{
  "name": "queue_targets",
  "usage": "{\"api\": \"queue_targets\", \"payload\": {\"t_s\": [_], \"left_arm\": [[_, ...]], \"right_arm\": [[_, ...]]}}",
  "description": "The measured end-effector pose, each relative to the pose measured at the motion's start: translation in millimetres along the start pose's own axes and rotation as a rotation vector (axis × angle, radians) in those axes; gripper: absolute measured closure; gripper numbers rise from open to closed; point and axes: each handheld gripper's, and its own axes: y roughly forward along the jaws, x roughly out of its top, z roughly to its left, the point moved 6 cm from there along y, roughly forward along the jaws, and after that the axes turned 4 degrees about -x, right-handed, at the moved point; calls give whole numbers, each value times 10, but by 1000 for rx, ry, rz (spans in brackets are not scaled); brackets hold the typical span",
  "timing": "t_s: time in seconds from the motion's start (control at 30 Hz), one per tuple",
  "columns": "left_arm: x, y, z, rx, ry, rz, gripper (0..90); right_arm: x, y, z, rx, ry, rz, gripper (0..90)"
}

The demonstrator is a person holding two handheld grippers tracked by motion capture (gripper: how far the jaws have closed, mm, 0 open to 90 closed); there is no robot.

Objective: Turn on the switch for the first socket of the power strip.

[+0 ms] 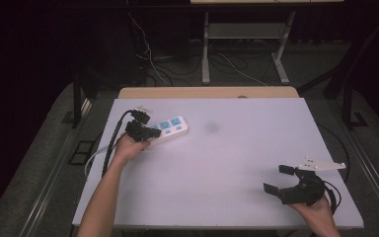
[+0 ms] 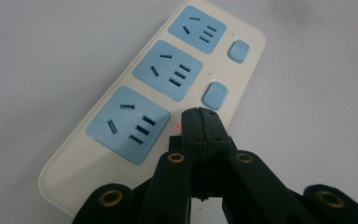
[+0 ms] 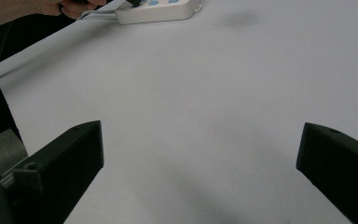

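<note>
A cream power strip with three blue socket faces lies at the table's left rear; it also appears far off as the power strip. My left gripper is shut, its joined tips resting over the strip's near end where the third switch sits, beside a small red light. Two blue switches are uncovered beyond the tips. My right gripper is open near the front right corner, with bare table between its jaws.
The strip's white cord and the gripper's black cable trail off the table's left edge. A faint dark smudge marks the white table top. Cables and desk legs stand on the floor behind.
</note>
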Motion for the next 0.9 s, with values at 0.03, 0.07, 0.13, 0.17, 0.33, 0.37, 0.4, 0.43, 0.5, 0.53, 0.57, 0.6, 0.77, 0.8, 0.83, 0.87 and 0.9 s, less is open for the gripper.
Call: {"api": "queue_targets", "payload": {"t_s": [0.03,0.07,0.13,0.17,0.33,0.37,0.4,0.43,0.5,0.53,0.57,0.6,0.77,0.8,0.83,0.87,0.9], "left_arm": [[0,-4,0,0,1,2,894],[0,-9,-4,1,0,0,894],[11,-26,-7,0,3,-10,894],[18,-35,-8,0,8,-13,894],[50,-94,-31,2,17,-32,893],[54,-105,-32,6,19,-38,893],[56,-117,-32,10,19,-40,893],[58,-132,-34,12,20,-43,892],[65,-160,-41,14,21,-52,892],[70,-178,-45,14,25,-55,892],[76,-197,-56,10,23,-61,891],[81,-216,-60,10,27,-65,891],[95,-332,-77,19,21,-85,866],[97,-356,-85,17,18,-90,863],[97,-387,-90,19,20,-92,859],[99,-412,-103,17,15,-101,855],[99,-438,-115,12,13,-106,849]], "right_arm": [[1,-1,-1,0,1,0,2],[2,-2,-3,0,2,0,1],[4,-2,-7,0,1,-2,1],[4,-2,-8,0,1,-2,1],[4,-1,-9,0,1,-1,2],[5,-1,-7,0,1,-1,1],[5,-3,-4,0,3,-1,2],[5,-4,-2,0,2,-2,1],[7,-10,2,0,0,-5,1],[7,-13,3,-1,-2,-6,1],[8,-16,4,-1,-2,-7,1],[7,-18,6,-2,0,-7,2],[7,-20,4,-1,1,-8,1],[8,-20,5,0,2,-9,1],[9,-20,6,1,3,-9,1],[9,-20,7,2,2,-8,1],[10,-19,7,2,0,-9,2]]}}
